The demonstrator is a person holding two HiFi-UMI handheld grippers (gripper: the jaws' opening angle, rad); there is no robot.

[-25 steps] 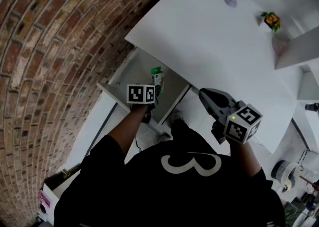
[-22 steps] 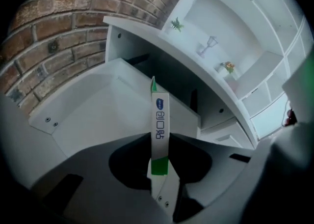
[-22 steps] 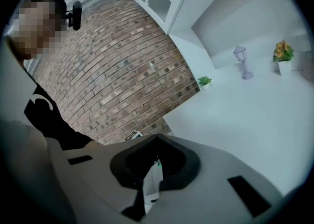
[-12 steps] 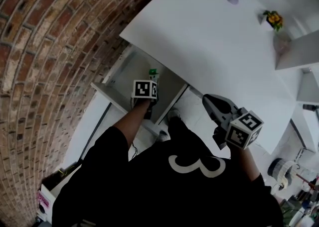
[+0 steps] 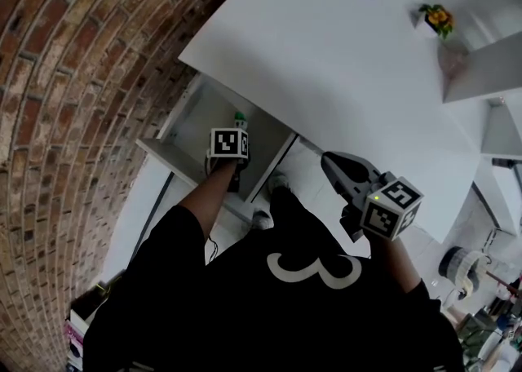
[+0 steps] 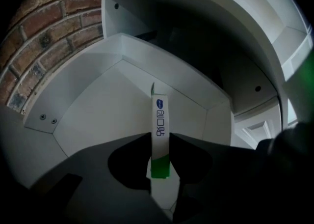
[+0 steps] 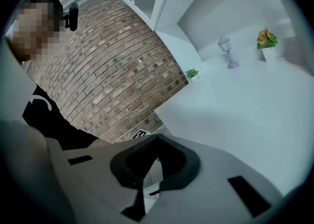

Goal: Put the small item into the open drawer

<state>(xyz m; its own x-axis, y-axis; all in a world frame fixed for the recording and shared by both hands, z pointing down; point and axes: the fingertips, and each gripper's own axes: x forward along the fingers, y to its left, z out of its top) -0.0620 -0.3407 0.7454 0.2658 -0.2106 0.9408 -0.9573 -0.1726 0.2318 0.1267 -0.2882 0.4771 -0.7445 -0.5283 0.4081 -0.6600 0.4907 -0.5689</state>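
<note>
Over white drawer [image 6: 105, 112], left gripper [image 6: 160, 138] pinches slim carton [image 6: 159, 115] (green-tipped).

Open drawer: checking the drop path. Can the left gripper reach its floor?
Probably yes: the left gripper, shut on the slim box, points into the open drawer; nothing blocks its bare floor.

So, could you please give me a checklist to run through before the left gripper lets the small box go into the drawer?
1. Grip: ok. The left gripper is shut on the small box, which stands upright between the jaws.
2. Drawer open: ok.
3. Box over the drawer: ok. The drawer's white floor shows behind the box.
4. Box resting on the drawer floor: cannot tell.
5. Right gripper out of the way: ok. It is shut and empty, off by the desk top.
</note>
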